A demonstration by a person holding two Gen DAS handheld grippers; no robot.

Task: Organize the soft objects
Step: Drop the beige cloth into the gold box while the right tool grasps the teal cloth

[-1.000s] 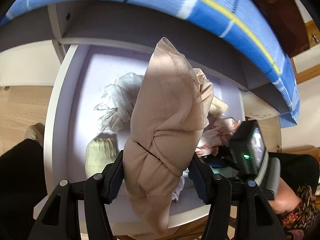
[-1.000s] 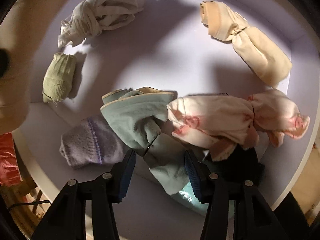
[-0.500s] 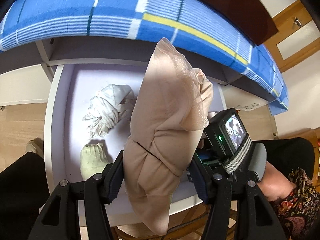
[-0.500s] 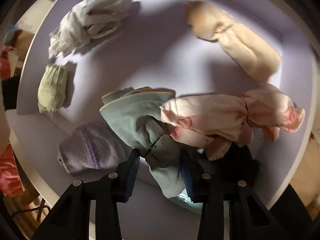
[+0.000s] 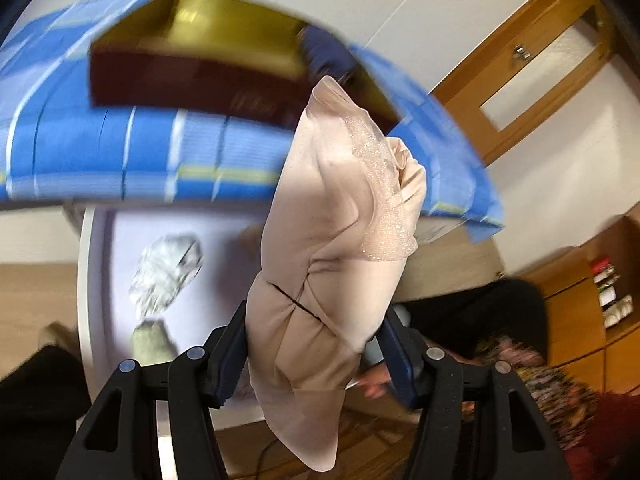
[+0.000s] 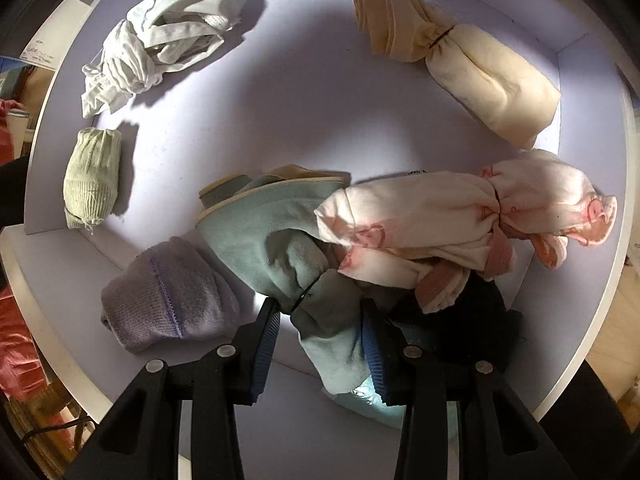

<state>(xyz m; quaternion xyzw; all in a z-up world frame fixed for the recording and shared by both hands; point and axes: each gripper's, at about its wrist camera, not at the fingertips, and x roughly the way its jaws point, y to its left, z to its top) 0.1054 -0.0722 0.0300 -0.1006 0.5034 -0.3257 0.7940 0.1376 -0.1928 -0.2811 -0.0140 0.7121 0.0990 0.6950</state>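
Note:
My left gripper (image 5: 316, 344) is shut on a beige tied cloth bundle (image 5: 332, 248) and holds it upright, well above the white drawer (image 5: 86, 280). My right gripper (image 6: 320, 332) is down in the drawer (image 6: 300, 92), its jaws closed around the tied waist of a teal cloth bundle (image 6: 280, 240) that still lies on the drawer floor. A pink-and-white bundle (image 6: 448, 220) rests against the teal one.
In the drawer lie a lilac knitted roll (image 6: 168, 292), a green sock roll (image 6: 92, 176), a white crumpled cloth (image 6: 156, 48), a cream tied bundle (image 6: 464, 60) and a dark cloth (image 6: 480, 320). A blue striped cover (image 5: 140, 152) hangs above the drawer.
My left gripper has lifted and tilted up with the beige bundle; the drawer has dropped lower in its view. My right gripper has closed in on the teal bundle.

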